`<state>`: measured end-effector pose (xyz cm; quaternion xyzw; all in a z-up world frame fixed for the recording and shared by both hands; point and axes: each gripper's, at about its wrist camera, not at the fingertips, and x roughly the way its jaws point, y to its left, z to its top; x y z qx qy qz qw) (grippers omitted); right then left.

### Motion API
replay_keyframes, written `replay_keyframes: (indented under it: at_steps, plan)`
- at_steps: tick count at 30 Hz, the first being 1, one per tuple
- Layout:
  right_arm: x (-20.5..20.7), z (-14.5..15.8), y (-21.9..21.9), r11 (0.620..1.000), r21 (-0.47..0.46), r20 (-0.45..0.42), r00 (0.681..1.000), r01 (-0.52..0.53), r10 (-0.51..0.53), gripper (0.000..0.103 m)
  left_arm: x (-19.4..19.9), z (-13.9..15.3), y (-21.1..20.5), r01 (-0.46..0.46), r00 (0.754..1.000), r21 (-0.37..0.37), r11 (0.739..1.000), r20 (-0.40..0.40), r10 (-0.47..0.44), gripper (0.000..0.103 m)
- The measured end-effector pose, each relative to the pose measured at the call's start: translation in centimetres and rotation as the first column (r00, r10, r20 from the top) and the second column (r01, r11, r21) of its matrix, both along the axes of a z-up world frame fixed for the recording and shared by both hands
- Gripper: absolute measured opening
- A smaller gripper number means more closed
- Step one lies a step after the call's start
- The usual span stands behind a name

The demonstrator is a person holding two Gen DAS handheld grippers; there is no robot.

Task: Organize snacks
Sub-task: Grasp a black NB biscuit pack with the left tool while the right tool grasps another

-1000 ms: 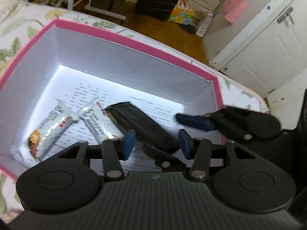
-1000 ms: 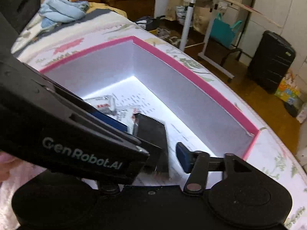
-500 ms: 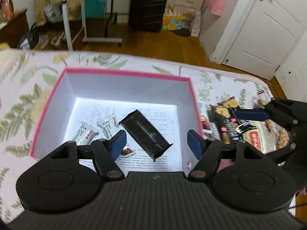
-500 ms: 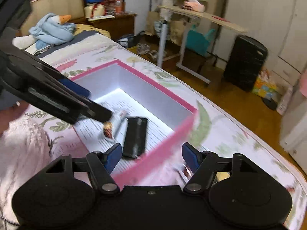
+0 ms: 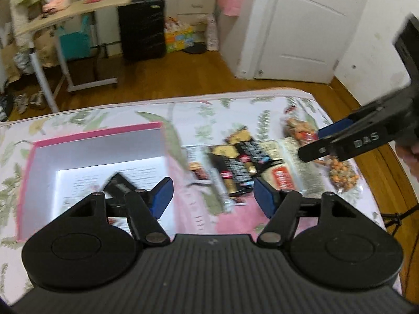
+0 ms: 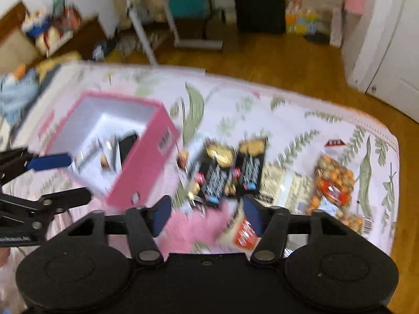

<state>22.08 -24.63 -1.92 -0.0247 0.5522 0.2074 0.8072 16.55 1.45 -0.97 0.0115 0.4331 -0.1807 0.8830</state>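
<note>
Because both tools hang empty with jaws apart over a blurred heap, the right tool (image 6: 205, 213) (jaws just narrowing) could pinch two overlapping wrappers together. The loose foil snack packets (image 6: 230, 172) lie at its twelve o'clock, on the floral bed (image 6: 301, 115); the pink-rimmed cardboard box (image 5: 94, 157) sits at ten o'clock of the left tool (image 5: 213, 197).

A pink-rimmed box (image 5: 97, 133) with white inner walls sits open on the floral bedspread, a black packet (image 5: 119, 184) lying flat and askew on its printed-paper floor beside small white-wrapped bars (image 6: 104, 157). Just right of the box, a loose cluster of snacks lies flat: two black-and-gold packets (image 6: 230, 167) side by side, then a clear bag of orange snacks (image 6: 334, 183) farther right.
</note>
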Motion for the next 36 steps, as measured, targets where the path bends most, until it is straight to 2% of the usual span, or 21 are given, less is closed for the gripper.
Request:
replay_keyframes:
  at_steps: [3,5,9,13,17,20,23,26,29,30,31,32,33,34,36]
  plan:
    - [1.3,-0.6,-0.2,0.997,-0.068,-0.061,0.997,-0.041,0.037,0.059,1.2,-1.1,-3.1,0.026,1.000,0.011,1.000,-0.010,-0.026,0.066]
    - [2.0,-1.2,-0.4,0.995,-0.083,-0.063,0.997,-0.060,0.055,0.057,1.9,-2.0,-4.9,0.032,0.999,0.037,0.999,0.002,-0.032,0.066]
    - [3.4,-4.2,-1.6,0.998,-0.011,0.000,0.998,-0.057,0.057,0.052,3.7,-5.2,-7.3,-0.021,1.000,0.037,0.999,0.018,0.020,0.066]
    - [4.8,-8.7,-2.9,0.997,0.074,0.050,0.999,-0.013,0.009,0.041,6.3,-9.2,-8.7,-0.094,0.996,0.025,0.995,0.001,0.094,0.066]
    - [7.0,-11.6,-3.6,0.989,0.137,0.091,0.994,0.056,-0.069,0.040,8.8,-12.3,-9.1,-0.164,0.986,0.031,0.986,0.022,0.164,0.066]
    - [8.1,-12.7,-3.6,0.990,0.136,0.116,0.991,0.049,-0.065,0.040,9.1,-14.1,-9.5,-0.196,0.980,0.092,0.976,0.050,0.192,0.068]
    - [8.9,-13.7,-2.8,0.997,0.080,0.123,0.992,-0.016,0.006,0.040,8.7,-15.3,-9.8,-0.181,0.983,0.098,0.978,0.056,0.177,0.070]
    - [9.5,-14.6,-2.5,0.993,0.115,0.099,0.995,-0.022,0.011,0.040,8.3,-16.1,-10.4,-0.169,0.985,0.121,0.978,0.052,0.163,0.070]
    - [9.5,-15.5,-1.9,0.994,0.109,0.089,0.996,-0.029,0.020,0.045,8.2,-17.0,-10.8,-0.138,0.990,0.125,0.983,0.019,0.137,0.071]
    - [9.5,-15.7,-1.5,0.995,0.097,0.094,0.995,-0.038,0.029,0.046,8.4,-17.3,-10.6,-0.130,0.991,0.097,0.987,-0.006,0.132,0.073]
    - [9.4,-15.9,-1.3,0.995,0.092,0.103,0.994,-0.048,0.038,0.051,8.5,-17.6,-10.2,-0.133,0.990,0.068,0.989,-0.029,0.135,0.079]
    - [9.4,-16.0,-1.2,0.993,0.099,0.108,0.993,-0.058,0.048,0.060,8.5,-17.8,-9.7,-0.151,0.987,0.052,0.987,-0.042,0.153,0.079]
    - [9.3,-16.2,-1.2,0.991,0.116,0.109,0.993,-0.067,0.054,0.063,8.5,-17.9,-9.2,-0.166,0.984,0.030,0.986,-0.057,0.168,0.079]
    - [9.2,-16.3,-1.1,0.989,0.127,0.113,0.992,-0.070,0.055,0.064,8.5,-18.1,-8.7,-0.176,0.982,0.005,0.984,-0.073,0.176,0.079]
    - [8.9,-16.4,-0.7,0.992,0.104,0.131,0.989,-0.077,0.064,0.064,8.6,-18.2,-7.9,-0.179,0.979,-0.024,0.984,-0.106,0.175,0.072]
